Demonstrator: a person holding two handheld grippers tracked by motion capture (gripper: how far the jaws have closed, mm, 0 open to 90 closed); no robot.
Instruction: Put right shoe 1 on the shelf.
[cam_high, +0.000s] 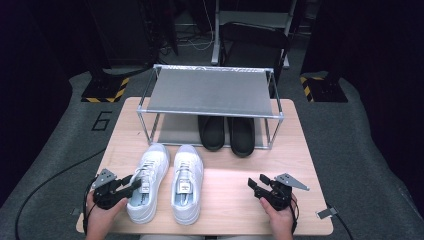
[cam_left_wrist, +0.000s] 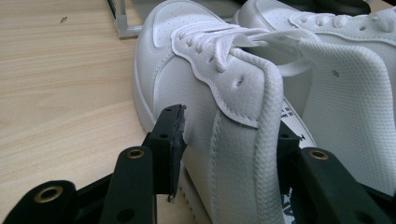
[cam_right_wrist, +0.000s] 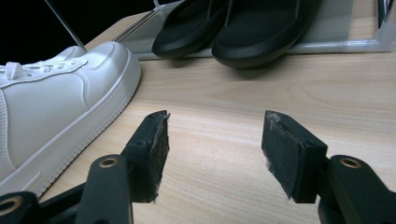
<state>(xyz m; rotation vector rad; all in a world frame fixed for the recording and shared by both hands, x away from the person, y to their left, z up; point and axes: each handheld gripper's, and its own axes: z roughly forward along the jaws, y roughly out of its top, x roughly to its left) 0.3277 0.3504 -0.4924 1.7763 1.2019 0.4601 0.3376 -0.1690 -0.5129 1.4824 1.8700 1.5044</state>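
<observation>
Left gripper (cam_high: 131, 186): jaws astride the outer collar wall of the left sneaker (cam_high: 146, 181), one pad outside, one inside; outer pad not quite pressing, so not clamped.

Right gripper (cam_high: 254, 186): jaws apart, empty, on bare table (cam_high: 300, 150).

Left sneaker: front left of table, beside its mate (cam_high: 187, 182). Likely light; padded collar soft, leather smooth, sole stiff. Collar or heel is the best hold. Long axis runs away from the person, toe toward the rack (cam_high: 210, 92).

Black slippers (cam_high: 227, 134): under the rack.
</observation>
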